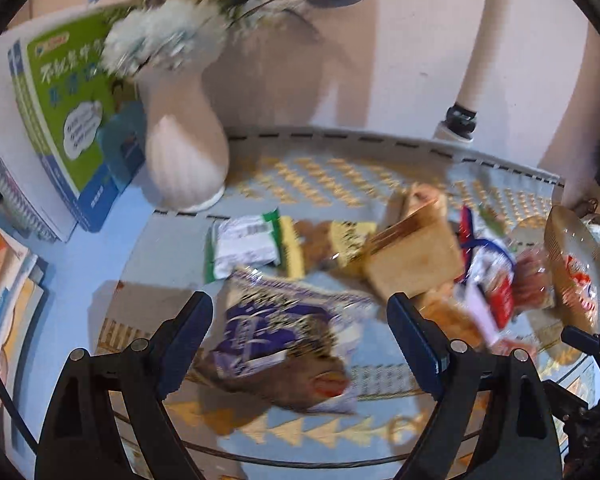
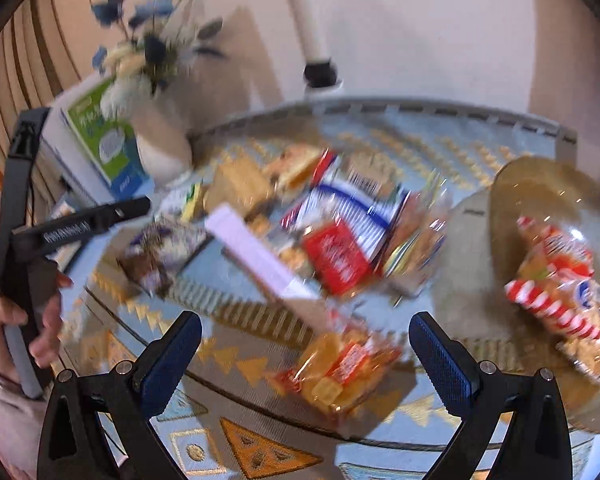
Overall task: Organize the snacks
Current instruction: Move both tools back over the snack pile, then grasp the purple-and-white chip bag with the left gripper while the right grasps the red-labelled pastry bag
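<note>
Your left tool (image 1: pixel 300 332) hangs spread over the purple snack packet (image 1: pixel 276 336) at the near desk (image 1: pixel 340 160) edge; your right tool (image 2: pixel 306 354) gapes above the orange biscuit pack (image 2: pixel 340 368); sorting looks barely begun; next, lower squarely and pinch.

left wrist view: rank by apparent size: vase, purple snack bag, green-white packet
1. Vase and purple snack bag: look alike; the bag is nearer the camera, so unranked.
2. Green-white packet: clearly smallest.

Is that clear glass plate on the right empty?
No. The clear glass plate already holds one red-and-white striped snack bag; the other snacks lie on the table.
</note>
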{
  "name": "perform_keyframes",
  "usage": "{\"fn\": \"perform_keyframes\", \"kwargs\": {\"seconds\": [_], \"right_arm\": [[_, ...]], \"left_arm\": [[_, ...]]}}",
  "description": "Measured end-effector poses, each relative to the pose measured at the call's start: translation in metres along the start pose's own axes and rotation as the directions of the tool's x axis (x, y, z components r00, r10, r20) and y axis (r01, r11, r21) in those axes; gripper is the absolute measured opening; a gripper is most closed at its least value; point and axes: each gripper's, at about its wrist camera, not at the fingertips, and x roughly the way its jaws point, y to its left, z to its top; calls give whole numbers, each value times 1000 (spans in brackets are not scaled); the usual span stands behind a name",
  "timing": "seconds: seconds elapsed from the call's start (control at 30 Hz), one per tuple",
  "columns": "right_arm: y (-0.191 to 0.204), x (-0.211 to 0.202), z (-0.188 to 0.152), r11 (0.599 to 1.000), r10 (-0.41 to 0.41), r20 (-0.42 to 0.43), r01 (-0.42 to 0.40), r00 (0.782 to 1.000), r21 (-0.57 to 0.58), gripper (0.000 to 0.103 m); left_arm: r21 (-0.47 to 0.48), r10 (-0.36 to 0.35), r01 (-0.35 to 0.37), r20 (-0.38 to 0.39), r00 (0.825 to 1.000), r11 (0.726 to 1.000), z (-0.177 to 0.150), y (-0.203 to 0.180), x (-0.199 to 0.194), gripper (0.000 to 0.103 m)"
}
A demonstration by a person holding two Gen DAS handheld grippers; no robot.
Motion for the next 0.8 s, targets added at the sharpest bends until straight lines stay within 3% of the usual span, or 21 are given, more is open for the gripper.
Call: {"fn": "perform_keyframes", "kwargs": {"seconds": [0.3, 0.37, 0.43, 0.53, 0.8], "right_arm": [[-5, 34, -20, 996, -90, -52, 90, 995, -10, 103], [-9, 40, -23, 995, -100, -59, 100, 993, -12, 103], [-15, 48, -28, 995, -100, -72, 101, 992, 2, 103], [-12, 53, -36, 984, -169, -29, 167, 985, -56, 103], [-10, 52, -36, 983, -175, -28, 173, 984, -56, 103]], "left_arm": [[22, -122, 124, -59, 991, 992, -27, 17, 33, 88], [58, -112, 115, -53, 992, 992, -32, 14, 37, 92], [95, -104, 110, -60, 993, 989, -39, 10, 47, 103], [116, -64, 73, -85, 994, 991, -48, 8, 64, 103], [116, -14, 24, -81, 997, 993, -49, 6, 72, 103]]}}
